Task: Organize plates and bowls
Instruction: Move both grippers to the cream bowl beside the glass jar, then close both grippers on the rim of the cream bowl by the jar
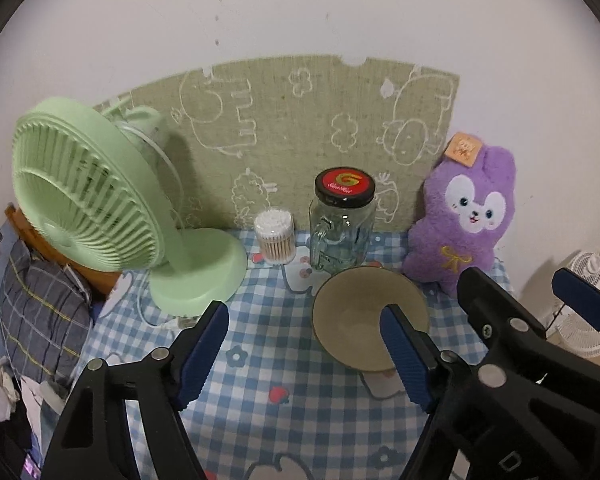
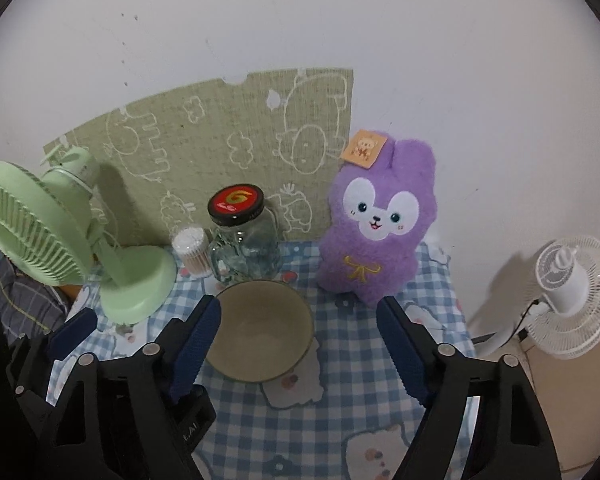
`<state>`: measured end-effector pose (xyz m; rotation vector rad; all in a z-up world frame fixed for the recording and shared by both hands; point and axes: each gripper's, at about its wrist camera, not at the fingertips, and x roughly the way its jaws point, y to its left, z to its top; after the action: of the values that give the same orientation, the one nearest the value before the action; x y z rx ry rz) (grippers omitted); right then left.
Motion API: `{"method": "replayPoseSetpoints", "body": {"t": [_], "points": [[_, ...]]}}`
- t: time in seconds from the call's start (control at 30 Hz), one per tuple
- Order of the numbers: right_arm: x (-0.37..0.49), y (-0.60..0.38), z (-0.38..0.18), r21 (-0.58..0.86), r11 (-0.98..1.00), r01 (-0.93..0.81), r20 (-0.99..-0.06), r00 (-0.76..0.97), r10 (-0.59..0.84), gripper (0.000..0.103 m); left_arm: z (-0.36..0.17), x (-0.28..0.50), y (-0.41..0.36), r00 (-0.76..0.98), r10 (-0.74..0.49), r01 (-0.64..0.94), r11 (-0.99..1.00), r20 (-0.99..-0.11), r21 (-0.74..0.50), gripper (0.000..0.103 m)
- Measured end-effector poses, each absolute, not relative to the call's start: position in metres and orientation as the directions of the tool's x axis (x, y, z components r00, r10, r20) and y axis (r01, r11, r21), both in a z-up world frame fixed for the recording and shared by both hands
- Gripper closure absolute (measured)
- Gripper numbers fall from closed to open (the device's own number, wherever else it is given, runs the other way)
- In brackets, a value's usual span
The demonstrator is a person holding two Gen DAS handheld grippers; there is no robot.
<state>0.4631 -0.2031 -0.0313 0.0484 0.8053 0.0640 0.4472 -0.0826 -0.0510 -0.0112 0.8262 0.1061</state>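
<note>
Both ribbed-padded grippers, left (image 1: 304,350) and right (image 2: 298,346), gape empty above a round, smooth beige bowl (image 2: 260,330) on checked cloth (image 2: 340,412), mid-frame.

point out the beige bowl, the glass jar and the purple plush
beige ceramic bowl (image 2: 256,332): right wrist view, inner floor
clear glass jar with black lid (image 1: 342,236): left wrist view, glass body
purple plush rabbit (image 2: 374,256): right wrist view, belly
</note>
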Motion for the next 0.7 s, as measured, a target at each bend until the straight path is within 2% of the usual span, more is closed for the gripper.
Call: {"method": "replayPoseSetpoints", "body": {"t": [0.3, 0.47, 0.7], "points": [[0.490, -0.202, -0.074, 0.042, 0.998, -0.053, -0.730, 0.680, 0.067, 0.029, -0.091, 0.474, -0.086, 0.671, 0.148, -0.143, 0.987, -0.727, 0.068, 0.029], [0.501, -0.205, -0.092, 0.051, 0.998, -0.043, -0.743, 0.666, 0.067, 0.035, -0.109, 0.486, -0.090, 0.651, 0.158, -0.139, 0.986, -0.742, 0.088, 0.038], [0.516, -0.207, -0.113, 0.051, 0.998, -0.043, -0.758, 0.648, 0.067, 0.041, -0.130, 0.501, -0.097, 0.631, 0.177, -0.137, 0.984, -0.756, 0.116, 0.044]]}}
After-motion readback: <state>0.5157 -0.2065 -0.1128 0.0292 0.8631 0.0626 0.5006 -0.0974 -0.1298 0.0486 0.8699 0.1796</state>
